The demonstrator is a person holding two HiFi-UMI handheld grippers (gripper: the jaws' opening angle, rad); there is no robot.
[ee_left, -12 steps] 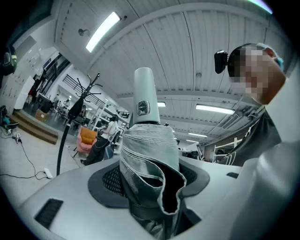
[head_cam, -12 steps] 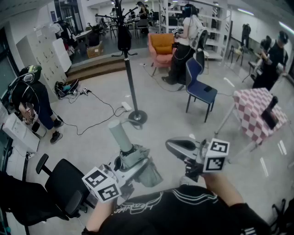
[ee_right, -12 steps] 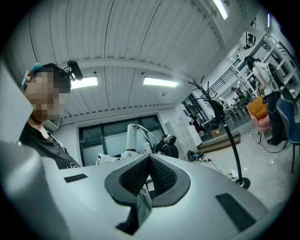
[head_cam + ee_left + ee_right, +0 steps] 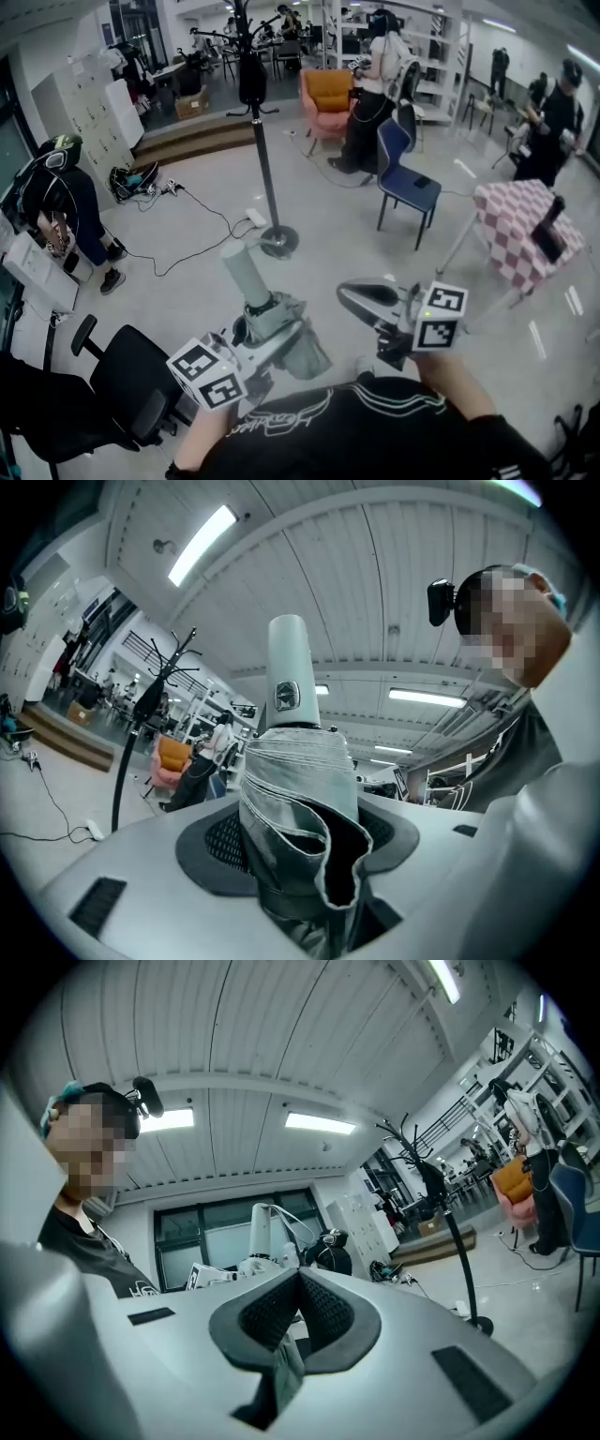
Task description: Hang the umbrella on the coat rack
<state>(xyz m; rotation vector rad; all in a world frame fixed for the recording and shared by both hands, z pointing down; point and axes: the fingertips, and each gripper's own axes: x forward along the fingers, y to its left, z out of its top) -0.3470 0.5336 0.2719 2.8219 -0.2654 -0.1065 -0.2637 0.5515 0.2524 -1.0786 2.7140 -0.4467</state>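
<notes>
Step in hand, as judged: the umbrella (image 4: 279, 323) is being carried to the coat rack (image 4: 260, 141), which stands well ahead, toward the far side of the floor (image 4: 328, 211).

The umbrella is clamped round its folded canopy by the left gripper (image 4: 305, 855), handle up.

The right gripper (image 4: 298, 1302) is held level beside it, apart, jaws closed together; nothing is surely held.

A free hook should be approached squarely, and the grip kept firm until the umbrella is caught.
</notes>
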